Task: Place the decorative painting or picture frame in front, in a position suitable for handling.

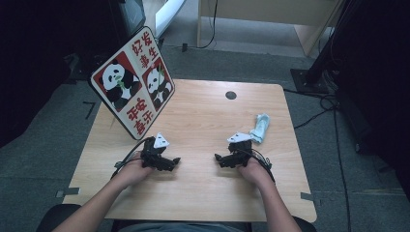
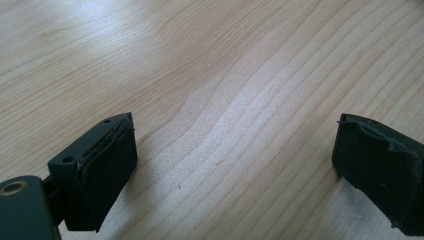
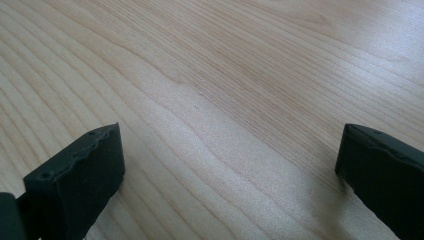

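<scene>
Both sets of fingers wide open, holding nothing, low over the worktop. Crumpled pale cloth just past the right gripper, long side pointing away; left gripper much farther off

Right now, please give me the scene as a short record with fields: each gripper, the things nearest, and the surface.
left gripper: open, nothing between its fingers, low over the table
right gripper: open, nothing between its fingers, low over the table
nearest thing: crumpled pale cloth, just beyond the right gripper, apart from it
other thing: panda sign, tilted, at the table's far left
surface: light wooden table
</scene>
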Demonstrator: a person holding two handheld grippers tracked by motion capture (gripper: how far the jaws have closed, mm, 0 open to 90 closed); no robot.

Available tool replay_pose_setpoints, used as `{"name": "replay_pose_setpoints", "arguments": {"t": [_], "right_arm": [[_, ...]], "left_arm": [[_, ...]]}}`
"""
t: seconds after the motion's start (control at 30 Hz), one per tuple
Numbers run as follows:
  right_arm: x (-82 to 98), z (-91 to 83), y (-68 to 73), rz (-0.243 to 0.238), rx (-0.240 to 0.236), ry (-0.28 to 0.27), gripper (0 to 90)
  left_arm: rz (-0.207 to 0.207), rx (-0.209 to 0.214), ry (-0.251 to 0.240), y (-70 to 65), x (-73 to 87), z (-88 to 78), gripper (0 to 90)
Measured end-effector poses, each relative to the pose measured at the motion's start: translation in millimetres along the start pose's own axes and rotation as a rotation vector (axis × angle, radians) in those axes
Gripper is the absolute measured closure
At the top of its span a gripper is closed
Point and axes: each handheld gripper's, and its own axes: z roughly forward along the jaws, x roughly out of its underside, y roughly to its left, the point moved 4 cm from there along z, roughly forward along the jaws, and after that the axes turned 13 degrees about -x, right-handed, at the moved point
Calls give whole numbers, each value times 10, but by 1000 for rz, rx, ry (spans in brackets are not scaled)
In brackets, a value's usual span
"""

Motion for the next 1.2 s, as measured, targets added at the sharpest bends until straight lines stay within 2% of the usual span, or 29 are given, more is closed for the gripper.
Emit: {"name": "replay_pose_setpoints", "arguments": {"t": [0.47,0.53,0.63,0.9,1.2], "right_arm": [[0,-1,-1,-1,0,1,0],[0,-1,-1,-1,0,1,0],[1,-1,-3,-4,0,1,0],[1,-1,-1,-1,0,2,0],[1,-1,-1,-1,0,2,0]], "left_arm": [[-5,-4,0,-11,-6,4,44],[11,10,-3,3,0,1,43],[12,11,-3,3,0,1,44],[2,1,-2,10,-6,8,46],[20,15,-5,22,-7,0,74]]}}
